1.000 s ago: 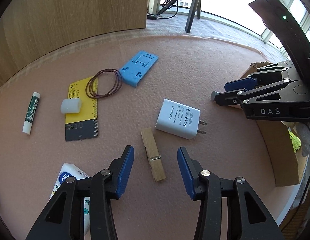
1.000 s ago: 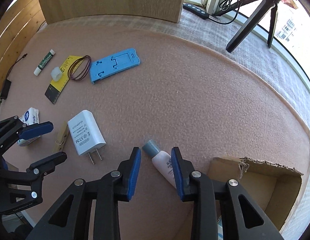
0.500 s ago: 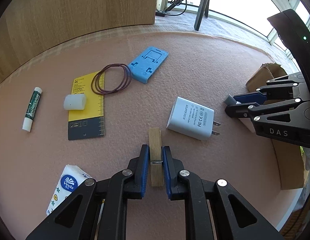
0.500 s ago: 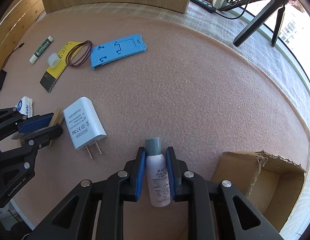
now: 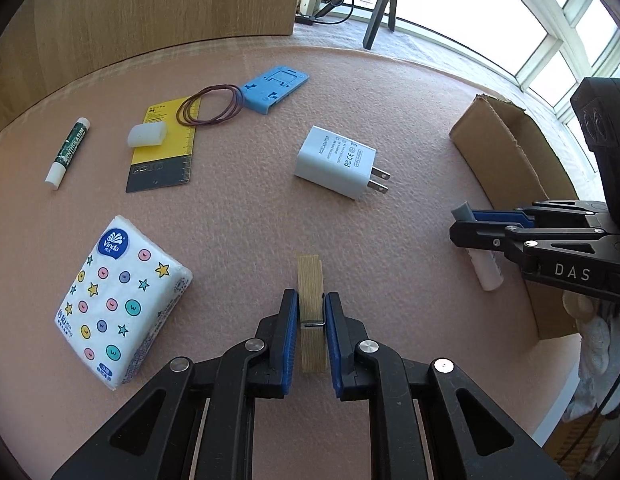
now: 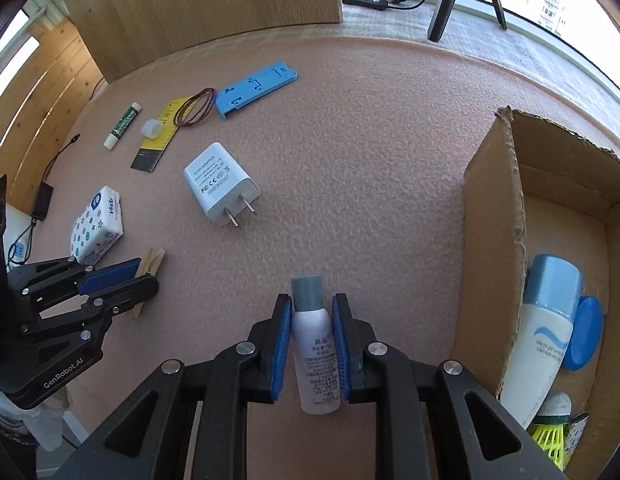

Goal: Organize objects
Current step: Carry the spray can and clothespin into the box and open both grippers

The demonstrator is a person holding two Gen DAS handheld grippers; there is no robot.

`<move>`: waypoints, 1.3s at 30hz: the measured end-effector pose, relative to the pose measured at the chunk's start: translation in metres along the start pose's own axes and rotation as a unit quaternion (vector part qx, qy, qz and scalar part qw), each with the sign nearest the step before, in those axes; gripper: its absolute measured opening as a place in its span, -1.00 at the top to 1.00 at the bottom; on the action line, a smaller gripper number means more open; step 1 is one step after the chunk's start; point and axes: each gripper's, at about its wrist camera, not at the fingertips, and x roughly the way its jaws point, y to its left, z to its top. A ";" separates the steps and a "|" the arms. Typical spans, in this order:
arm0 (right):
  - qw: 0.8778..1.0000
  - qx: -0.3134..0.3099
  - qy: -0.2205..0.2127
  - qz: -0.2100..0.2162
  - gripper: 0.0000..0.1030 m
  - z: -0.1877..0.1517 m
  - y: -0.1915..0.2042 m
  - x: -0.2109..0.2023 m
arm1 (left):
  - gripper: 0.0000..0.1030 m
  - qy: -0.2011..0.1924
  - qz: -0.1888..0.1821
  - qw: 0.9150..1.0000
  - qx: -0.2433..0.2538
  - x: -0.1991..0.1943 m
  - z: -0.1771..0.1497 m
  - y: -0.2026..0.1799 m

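Note:
My left gripper [image 5: 311, 300] is shut on a wooden clothespin [image 5: 310, 280] and holds it above the pink mat. My right gripper [image 6: 311, 304] is shut on a small white bottle with a grey cap [image 6: 314, 340], raised beside the open cardboard box [image 6: 494, 240]. The right gripper also shows in the left wrist view [image 5: 462, 226], with the bottle [image 5: 488, 272] in it, next to the box [image 5: 506, 152]. The left gripper shows in the right wrist view [image 6: 143, 272] with the clothespin [image 6: 151, 262].
On the mat lie a white power adapter [image 5: 334, 160], a tissue pack [image 5: 117, 300], a yellow ruler [image 5: 161, 156] with a white cap [image 5: 147, 135], brown rubber bands [image 5: 209, 110], a blue phone stand [image 5: 275, 86] and a lip balm [image 5: 67, 152]. The box holds a lotion bottle [image 6: 542, 332].
Both grippers closed, the left on the clothespin and the right on the bottle, then lifted them off the mat. The right gripper has moved nearer the box.

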 end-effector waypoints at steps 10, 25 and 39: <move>0.995 0.051 -0.071 0.045 0.65 -0.034 0.006 -0.044 | 0.72 -0.020 -0.020 1.000 0.012 -0.020 -0.004 -0.027; 0.979 0.117 -0.167 0.010 0.65 -0.076 -0.055 -0.135 | 0.72 -0.062 -0.059 0.992 0.091 -0.044 0.038 -0.115; 0.966 0.186 -0.176 -0.036 0.65 -0.120 -0.123 -0.154 | 0.72 -0.074 -0.055 0.982 0.165 -0.018 0.101 -0.199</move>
